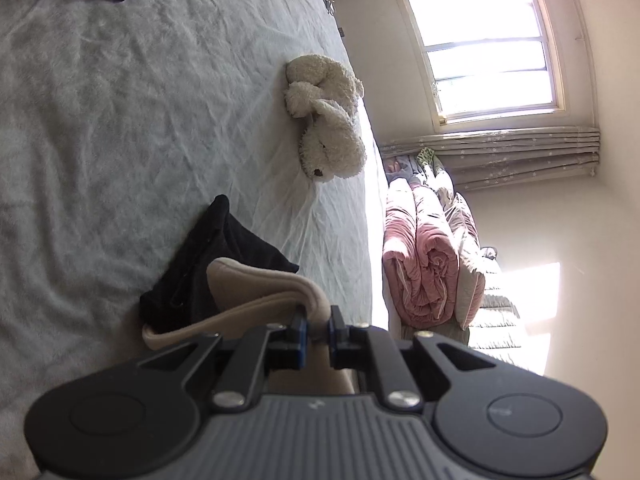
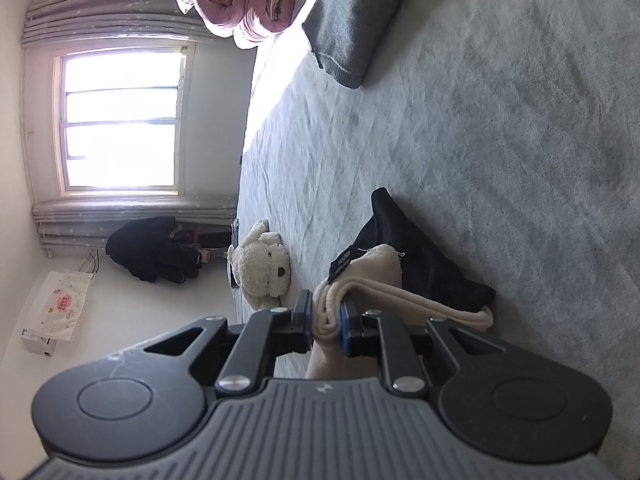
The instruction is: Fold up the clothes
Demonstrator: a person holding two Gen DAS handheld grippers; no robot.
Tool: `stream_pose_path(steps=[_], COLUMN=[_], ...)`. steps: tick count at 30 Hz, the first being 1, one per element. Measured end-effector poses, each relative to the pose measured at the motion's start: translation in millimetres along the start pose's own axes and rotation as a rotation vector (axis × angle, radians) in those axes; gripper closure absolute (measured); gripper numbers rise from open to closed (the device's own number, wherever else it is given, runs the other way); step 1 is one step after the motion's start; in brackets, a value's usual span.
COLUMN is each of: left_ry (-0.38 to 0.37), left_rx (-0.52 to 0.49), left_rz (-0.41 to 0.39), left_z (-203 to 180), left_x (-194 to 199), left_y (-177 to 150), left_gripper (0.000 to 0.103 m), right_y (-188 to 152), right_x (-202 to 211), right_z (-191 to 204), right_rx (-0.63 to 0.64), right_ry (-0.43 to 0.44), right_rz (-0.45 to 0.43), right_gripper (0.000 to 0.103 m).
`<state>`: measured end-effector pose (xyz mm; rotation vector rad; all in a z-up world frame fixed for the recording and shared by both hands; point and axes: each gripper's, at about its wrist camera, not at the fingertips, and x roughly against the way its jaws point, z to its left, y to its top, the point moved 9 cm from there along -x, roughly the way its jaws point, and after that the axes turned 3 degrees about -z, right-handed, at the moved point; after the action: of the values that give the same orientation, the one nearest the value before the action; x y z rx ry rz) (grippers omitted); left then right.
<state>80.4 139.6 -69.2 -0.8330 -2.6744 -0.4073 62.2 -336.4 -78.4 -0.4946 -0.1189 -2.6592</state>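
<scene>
A black garment with a beige fleece lining (image 1: 224, 248) lies bunched on the pale grey bedspread (image 1: 120, 120). My left gripper (image 1: 318, 320) is shut on a beige fold of it, close to the bed. In the right wrist view the same garment (image 2: 420, 264) shows black cloth, a small label and beige lining. My right gripper (image 2: 326, 316) is shut on a thick bunch of the beige lining. Both views are rolled sideways. The part of the garment under the grippers is hidden.
A cream plush dog (image 1: 328, 120) lies near the bed's edge, also in the right view as the plush dog (image 2: 262, 264). A folded grey garment (image 2: 352, 20) rests further along the bed. Rolled pink quilts (image 1: 424, 256) sit beside the bed. A bright window (image 1: 488, 40) faces the bed.
</scene>
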Motion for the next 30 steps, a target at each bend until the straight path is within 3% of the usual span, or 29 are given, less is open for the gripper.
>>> stream_pose_path(steps=[7, 11, 15, 21, 25, 30], left_ry=[0.01, -0.001, -0.001, -0.003, 0.031, 0.08], left_rx=[-0.01, -0.025, -0.049, -0.134, -0.233, -0.371], left_rz=[-0.028, -0.02, -0.014, -0.063, -0.108, -0.089], left_z=[10, 13, 14, 6, 3, 1], left_x=[-43, -63, -73, -61, -50, -62], left_y=[16, 20, 23, 36, 49, 51], left_gripper=[0.093, 0.093, 0.088, 0.08, 0.062, 0.059], right_y=[15, 23, 30, 38, 31, 25], right_x=[-28, -45, -50, -52, -59, -67], right_z=[2, 3, 9, 15, 18, 16], right_rx=[0.017, 0.027, 0.071, 0.278, 0.448, 0.579], right_ry=[0.025, 0.039, 0.058, 0.012, -0.039, -0.076], right_rz=[0.01, 0.016, 0.005, -0.053, -0.056, -0.07], right_gripper=[0.079, 0.055, 0.053, 0.053, 0.053, 0.053])
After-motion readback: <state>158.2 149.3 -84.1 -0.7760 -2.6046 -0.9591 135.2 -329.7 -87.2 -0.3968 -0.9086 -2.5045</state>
